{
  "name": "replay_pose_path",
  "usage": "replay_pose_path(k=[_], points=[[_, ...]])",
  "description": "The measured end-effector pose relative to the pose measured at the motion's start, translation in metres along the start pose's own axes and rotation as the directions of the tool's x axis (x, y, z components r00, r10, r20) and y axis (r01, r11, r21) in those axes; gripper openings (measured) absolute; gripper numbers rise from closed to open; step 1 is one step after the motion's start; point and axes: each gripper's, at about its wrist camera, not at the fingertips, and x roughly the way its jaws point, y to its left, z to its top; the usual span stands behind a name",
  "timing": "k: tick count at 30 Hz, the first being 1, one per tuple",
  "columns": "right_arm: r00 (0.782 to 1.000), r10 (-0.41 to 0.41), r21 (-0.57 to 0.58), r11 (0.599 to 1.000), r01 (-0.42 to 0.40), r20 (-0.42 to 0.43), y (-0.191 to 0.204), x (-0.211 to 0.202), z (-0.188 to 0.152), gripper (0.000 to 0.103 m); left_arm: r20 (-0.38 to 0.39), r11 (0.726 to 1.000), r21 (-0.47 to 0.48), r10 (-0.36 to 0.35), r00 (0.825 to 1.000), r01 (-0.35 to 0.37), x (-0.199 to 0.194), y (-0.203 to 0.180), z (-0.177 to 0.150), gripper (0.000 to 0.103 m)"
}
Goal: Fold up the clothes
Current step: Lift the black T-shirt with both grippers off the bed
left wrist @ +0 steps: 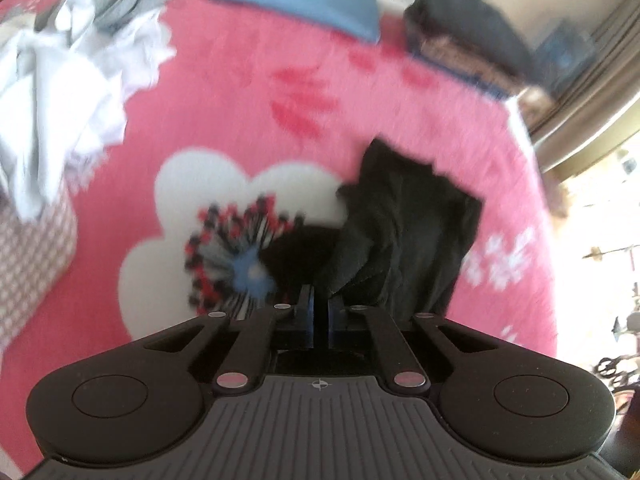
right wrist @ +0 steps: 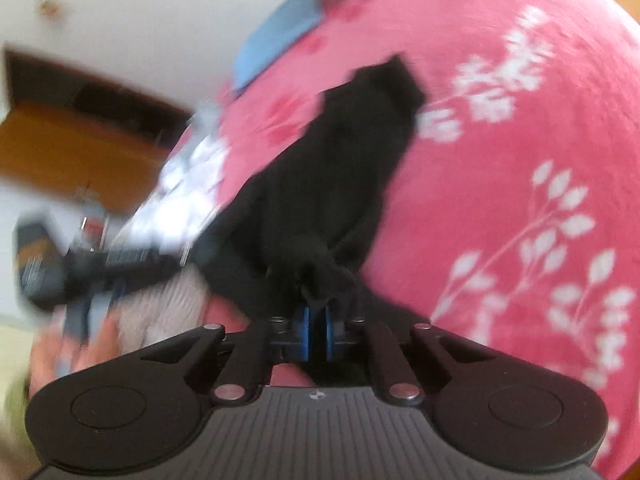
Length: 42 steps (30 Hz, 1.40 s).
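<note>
The left hand-held gripper has its blue-padded jaws drawn together on a bunched corner of the black garment, which rises from the pads and spreads away to the far right over the pink blanket covering the bed. The right hand-held gripper is likewise clamped on a gathered fold of the same black garment, the cloth running away from its jaws in a long dark strip toward a pointed far end. In the right wrist view a hand and another dark gripper body show blurred at the near left, just beside the garment's near edge. Around the garment the blanket lies bare: a big white flower print sits just left of the cloth, and open pink room stretches beyond it toward the far side. At the left edge of the bed a heap of white and grey clothes spills over a checked basket. Along the far edge lie a folded blue item and, to its right, a stack of dark folded clothes, both well apart from the held garment. The bed's right edge curves down close to the garment's right side, with a bright, washed-out room beyond it.
</note>
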Motion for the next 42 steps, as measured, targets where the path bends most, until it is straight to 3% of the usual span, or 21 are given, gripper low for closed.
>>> replay_pose_path(k=[5, 9, 13, 16, 19, 23, 26, 29, 31, 34, 37, 38, 41, 42], points=[[0.99, -0.007, -0.23, 0.973, -0.025, -0.138, 0.06, 0.011, -0.04, 0.006, 0.022, 0.998, 0.047, -0.036, 0.999, 0.035, 0.003, 0.008, 0.02, 0.004], [0.98, 0.017, -0.349, 0.933, -0.088, -0.2, 0.093, 0.061, -0.061, 0.006, -0.06, 0.995, 0.034, -0.089, 0.994, 0.091, 0.025, 0.037, 0.03, 0.005], [0.973, -0.002, -0.449, 0.888, -0.104, -0.229, 0.114, 0.121, -0.072, 0.007, -0.113, 0.995, -0.073, -0.077, 0.991, 0.069, 0.028, 0.077, 0.028, 0.021], [0.962, -0.003, -0.466, 0.875, -0.129, -0.272, 0.127, 0.132, -0.078, 0.008, -0.065, 0.996, -0.087, -0.04, 0.997, 0.035, 0.007, 0.095, 0.018, 0.029], [0.964, -0.007, -0.473, 0.872, -0.124, -0.265, 0.127, 0.105, -0.081, 0.015, -0.049, 0.996, -0.084, -0.046, 0.998, 0.042, -0.011, 0.099, -0.002, 0.031], [0.969, -0.133, -0.431, 0.902, 0.031, -0.208, 0.099, 0.062, -0.065, 0.018, -0.116, 0.987, -0.033, -0.158, 0.981, 0.155, -0.013, 0.077, -0.038, 0.033], [0.964, -0.248, -0.319, 0.925, 0.207, -0.094, 0.067, 0.036, -0.036, 0.019, -0.205, 0.976, -0.016, -0.215, 0.955, 0.217, 0.006, 0.051, -0.064, 0.039], [0.952, -0.304, -0.187, 0.934, 0.304, 0.028, 0.041, 0.029, 0.003, 0.028, -0.265, 0.973, 0.021, -0.218, 0.939, 0.232, 0.025, 0.026, -0.084, 0.039], [0.949, -0.298, -0.132, 0.942, 0.31, 0.101, 0.034, 0.025, 0.027, 0.037, -0.255, 0.981, 0.058, -0.167, 0.952, 0.187, 0.032, 0.016, -0.091, 0.039], [0.941, -0.27, -0.122, 0.947, 0.298, 0.206, 0.038, 0.017, 0.049, 0.04, -0.201, 0.988, 0.104, -0.09, 0.975, 0.113, 0.035, 0.011, -0.095, 0.038], [0.938, -0.252, -0.153, 0.944, 0.293, 0.24, 0.044, 0.02, 0.061, 0.041, -0.174, 0.994, 0.063, -0.076, 0.982, 0.088, 0.038, 0.019, -0.094, 0.007], [0.936, -0.246, -0.164, 0.942, 0.292, 0.25, 0.046, 0.021, 0.066, 0.041, -0.166, 0.996, 0.047, -0.071, 0.984, 0.079, 0.037, 0.022, -0.092, 0.007], [0.95, -0.218, -0.322, 0.903, 0.283, 0.225, 0.069, 0.037, 0.073, 0.041, -0.13, 0.998, 0.025, -0.051, 0.99, 0.055, 0.025, 0.04, -0.091, 0.005], [0.952, -0.213, -0.403, 0.869, 0.287, 0.218, 0.082, 0.041, 0.074, 0.043, -0.122, 0.999, 0.017, -0.041, 0.992, 0.044, 0.022, 0.045, -0.091, 0.005]])
